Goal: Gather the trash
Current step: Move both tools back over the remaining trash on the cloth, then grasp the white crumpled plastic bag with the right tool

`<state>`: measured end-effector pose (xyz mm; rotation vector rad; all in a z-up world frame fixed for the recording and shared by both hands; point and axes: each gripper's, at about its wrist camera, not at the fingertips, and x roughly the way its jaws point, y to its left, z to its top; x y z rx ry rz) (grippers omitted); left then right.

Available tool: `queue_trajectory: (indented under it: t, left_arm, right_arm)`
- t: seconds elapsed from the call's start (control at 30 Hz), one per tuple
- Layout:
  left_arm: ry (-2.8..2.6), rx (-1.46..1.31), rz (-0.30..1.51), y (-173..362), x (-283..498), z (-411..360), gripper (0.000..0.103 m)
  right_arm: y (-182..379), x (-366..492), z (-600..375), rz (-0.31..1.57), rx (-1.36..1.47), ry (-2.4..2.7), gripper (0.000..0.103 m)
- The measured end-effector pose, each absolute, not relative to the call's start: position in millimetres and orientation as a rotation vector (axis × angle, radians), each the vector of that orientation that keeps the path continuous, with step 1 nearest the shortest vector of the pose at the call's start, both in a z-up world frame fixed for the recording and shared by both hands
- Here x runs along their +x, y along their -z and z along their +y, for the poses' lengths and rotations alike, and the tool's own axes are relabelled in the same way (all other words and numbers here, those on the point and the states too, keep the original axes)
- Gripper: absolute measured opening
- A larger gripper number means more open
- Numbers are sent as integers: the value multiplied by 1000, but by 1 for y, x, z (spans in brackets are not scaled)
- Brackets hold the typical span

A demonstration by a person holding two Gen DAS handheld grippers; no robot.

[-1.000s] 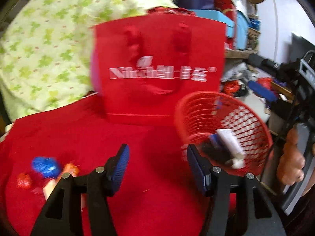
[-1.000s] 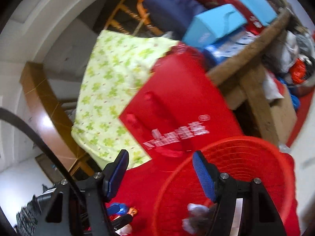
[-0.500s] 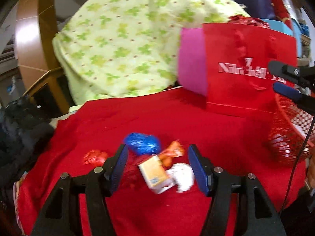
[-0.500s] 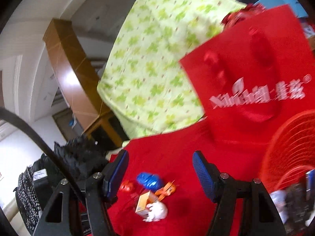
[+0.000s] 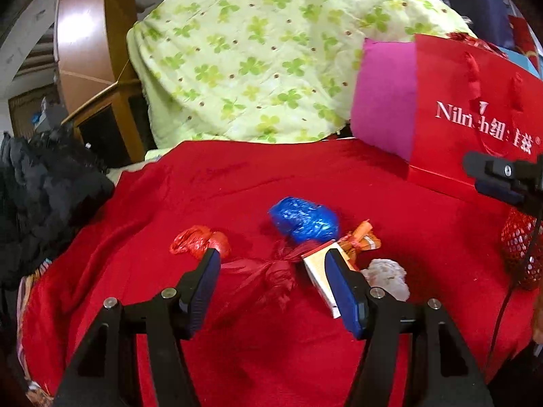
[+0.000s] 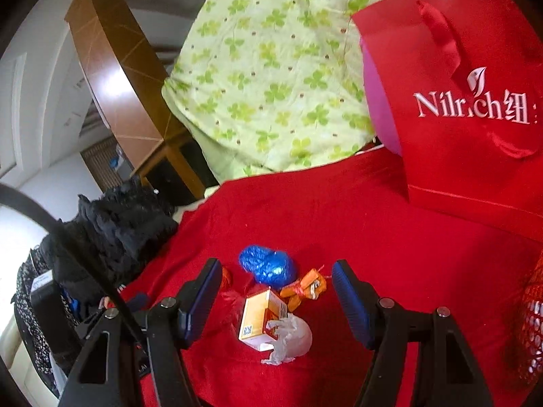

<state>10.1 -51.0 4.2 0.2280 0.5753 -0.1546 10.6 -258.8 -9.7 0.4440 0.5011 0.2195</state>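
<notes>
Both tongs swung from basket (image 5: 519,247), six scraps (image 5: 303,218)

Black hand-held gripper (image 5: 271,274) frames, open triangular struts, silver screws at the joints. Dark blue ribbed pads (image 5: 203,291) on both. Thin black cable (image 6: 85,254) trailing past the right hand-held gripper (image 6: 276,291).

Blue wrapper (image 5: 303,219); clover-print green cloth (image 5: 258,57)

Crumpled trash (image 5: 305,234) clustered on red cloth (image 5: 390,203)
</notes>
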Motion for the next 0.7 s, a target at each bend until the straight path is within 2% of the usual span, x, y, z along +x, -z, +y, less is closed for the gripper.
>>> queue_trajectory:
  t: [0.7]
  left_arm:
    - [140,186,613,12,24,-26,65]
  right_arm:
    - [29,30,-229,598,371,-250,71]
